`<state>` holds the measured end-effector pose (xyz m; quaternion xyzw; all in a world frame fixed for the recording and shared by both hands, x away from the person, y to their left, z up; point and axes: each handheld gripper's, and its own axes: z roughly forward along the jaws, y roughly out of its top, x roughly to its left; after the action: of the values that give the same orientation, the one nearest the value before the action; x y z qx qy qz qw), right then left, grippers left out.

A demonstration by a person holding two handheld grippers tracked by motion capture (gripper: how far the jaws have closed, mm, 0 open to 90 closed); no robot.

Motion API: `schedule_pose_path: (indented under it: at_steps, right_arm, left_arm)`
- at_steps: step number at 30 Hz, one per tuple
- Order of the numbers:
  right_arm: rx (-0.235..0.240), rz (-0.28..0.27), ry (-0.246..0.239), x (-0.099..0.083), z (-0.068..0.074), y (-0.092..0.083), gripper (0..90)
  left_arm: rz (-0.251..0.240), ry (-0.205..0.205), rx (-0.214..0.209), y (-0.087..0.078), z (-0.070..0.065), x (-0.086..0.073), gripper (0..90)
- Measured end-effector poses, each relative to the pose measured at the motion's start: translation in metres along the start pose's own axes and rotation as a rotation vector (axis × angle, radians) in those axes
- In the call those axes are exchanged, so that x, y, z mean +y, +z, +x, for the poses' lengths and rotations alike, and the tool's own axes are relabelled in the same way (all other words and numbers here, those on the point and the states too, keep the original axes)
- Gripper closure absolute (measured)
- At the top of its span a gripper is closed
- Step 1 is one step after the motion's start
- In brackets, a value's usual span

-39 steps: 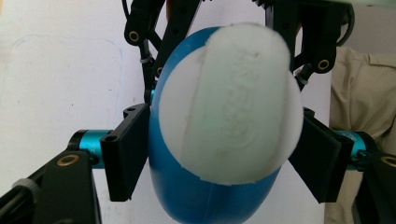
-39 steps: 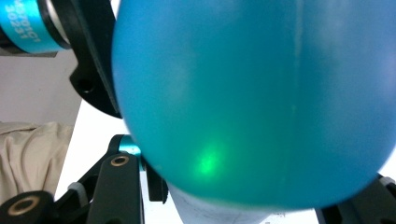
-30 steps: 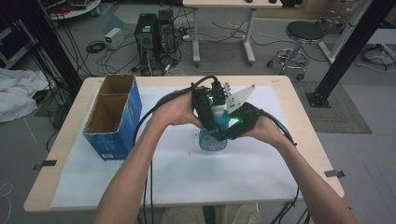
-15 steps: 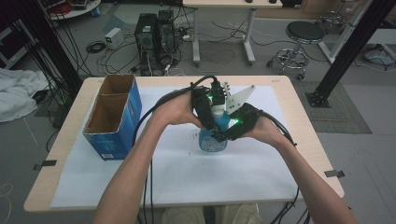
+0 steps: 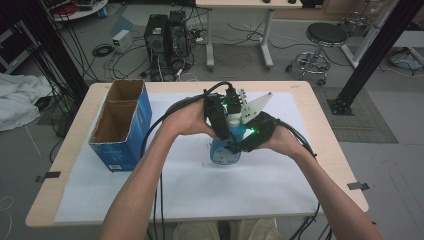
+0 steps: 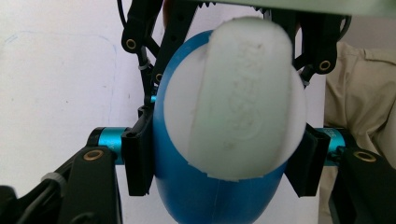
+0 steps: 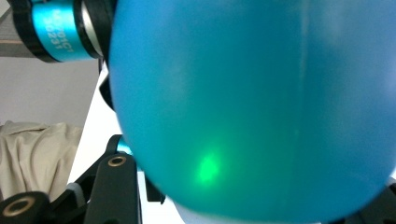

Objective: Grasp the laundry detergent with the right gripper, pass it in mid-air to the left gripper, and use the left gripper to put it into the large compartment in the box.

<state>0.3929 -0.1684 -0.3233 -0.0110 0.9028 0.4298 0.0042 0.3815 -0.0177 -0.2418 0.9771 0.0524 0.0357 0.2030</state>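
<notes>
Left gripper view: left claw clamps blue plastic bottle with white cap; right claw grips its body mid-tabletop, edges far.

The white sheet is lying bare in front and to the right, so hands are getting room there. The blue cardboard box is standing at the left, blocking that side. The blue bottle is sitting in the middle.

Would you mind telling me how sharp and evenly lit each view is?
High view: evenly lit, sharp, dim at the top left. Left gripper view: the white cap is soft, being so close. Right gripper view: the blue bottle is blurred, with a green glint on it.
</notes>
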Motion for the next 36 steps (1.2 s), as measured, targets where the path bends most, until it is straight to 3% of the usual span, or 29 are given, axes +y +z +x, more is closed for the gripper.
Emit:
schedule_pose_path:
  at_steps: [19, 36]
  right_arm:
    - [0.005, -0.001, -0.005, 0.001, 0.002, -0.004, 37.3]
    - [-0.017, 0.050, 0.006, 0.000, 0.004, -0.003, 28.4]
  left_arm:
    - [-0.020, -0.007, -0.008, 0.000, -0.003, -0.005, 37.5]
    - [-0.011, -0.011, -0.013, -0.003, -0.005, -0.010, 37.5]
